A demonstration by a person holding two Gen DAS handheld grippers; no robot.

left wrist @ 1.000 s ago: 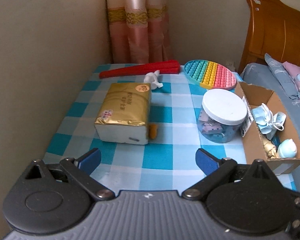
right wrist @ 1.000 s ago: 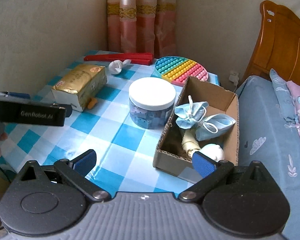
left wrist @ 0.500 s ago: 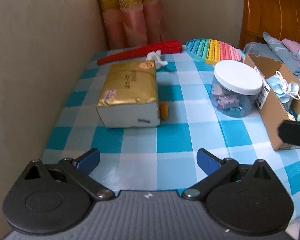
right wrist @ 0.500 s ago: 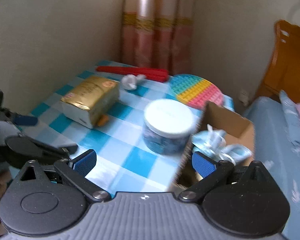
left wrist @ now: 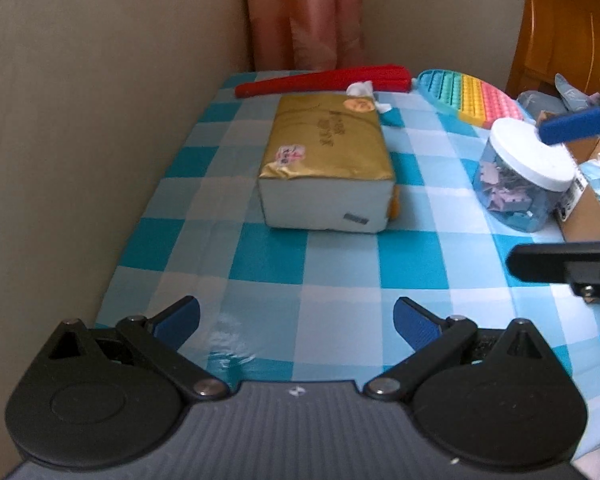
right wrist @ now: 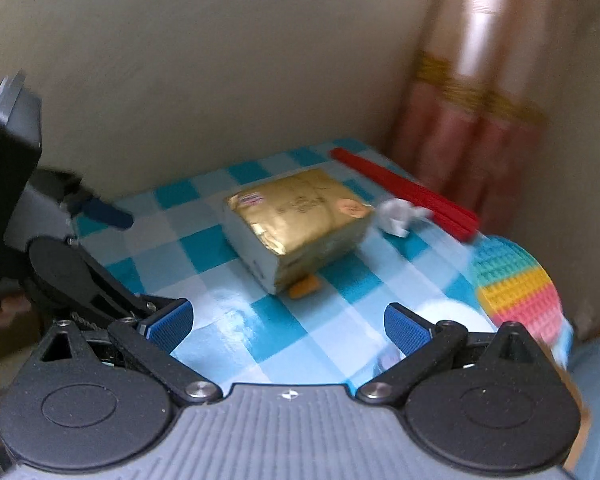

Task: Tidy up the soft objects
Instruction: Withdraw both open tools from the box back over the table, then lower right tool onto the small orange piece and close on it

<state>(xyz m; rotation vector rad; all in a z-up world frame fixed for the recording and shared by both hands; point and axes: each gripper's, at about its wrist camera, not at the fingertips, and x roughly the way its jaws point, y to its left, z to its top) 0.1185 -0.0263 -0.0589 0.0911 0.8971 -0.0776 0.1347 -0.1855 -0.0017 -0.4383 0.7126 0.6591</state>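
Note:
A gold tissue pack [left wrist: 327, 160] [right wrist: 296, 220] lies on the blue checked tablecloth [left wrist: 268, 256]. A small orange soft piece [left wrist: 396, 209] [right wrist: 306, 286] pokes out from under its near right corner. A white crumpled soft toy [left wrist: 363, 90] [right wrist: 400, 216] sits behind the pack. My left gripper [left wrist: 296, 324] is open and empty, short of the pack over the table's near edge. My right gripper [right wrist: 288, 326] is also open and empty, facing the pack from the right. One of its blue-padded fingers [left wrist: 576, 125] hangs over the jar.
A red flat item [left wrist: 324, 80] lies at the back. A rainbow pop mat [left wrist: 472, 96] sits at the back right, near a white-lidded jar [left wrist: 528, 176]. A cardboard box [left wrist: 588, 216] holds blue soft things. A wall runs along the left and a curtain [left wrist: 304, 12] hangs behind.
The right gripper has swung left from above the cardboard box to face the tissue pack. The left gripper has shifted left and tilted down towards the table.

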